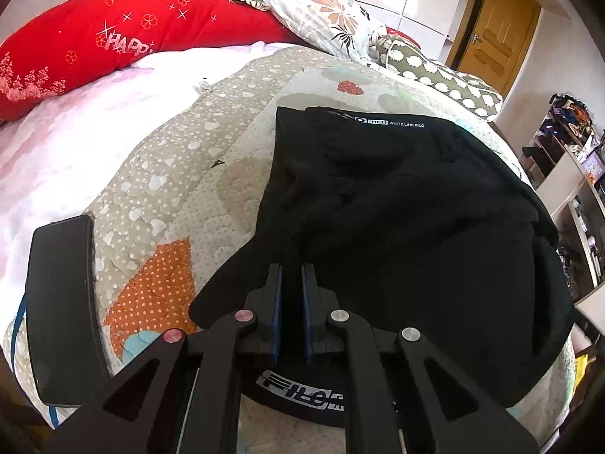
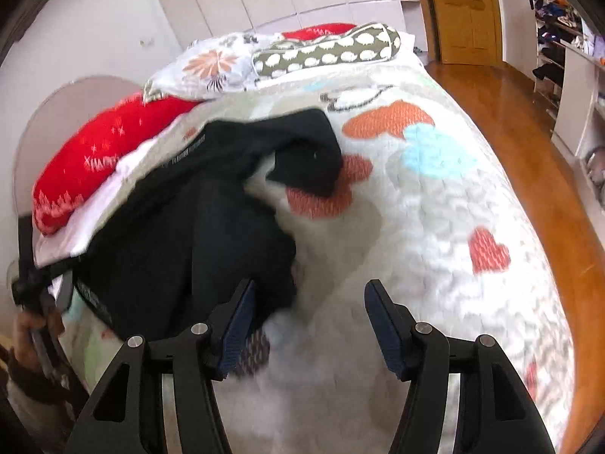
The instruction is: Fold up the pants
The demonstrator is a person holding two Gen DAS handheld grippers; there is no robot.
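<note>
Black pants [image 1: 397, 204] with white lettering lie bunched on a heart-patterned quilt [image 1: 170, 174]. My left gripper [image 1: 292, 268] is shut on a fold of the black pants at their near edge. In the right wrist view the pants [image 2: 196, 234] lie heaped to the left on the quilt [image 2: 435, 204], one end flopped over toward the middle. My right gripper [image 2: 310, 302] is open and empty, just above the quilt, with its left finger [image 2: 238, 321] beside the pants' near edge.
A black phone [image 1: 64, 302] lies on the quilt at the left. A red pillow [image 1: 124, 38], a floral pillow [image 1: 321, 11] and a dotted bolster [image 1: 442, 75] line the bed head. Wooden floor [image 2: 529, 159], a door [image 2: 465, 11] and shelves [image 2: 567, 75] are to the right.
</note>
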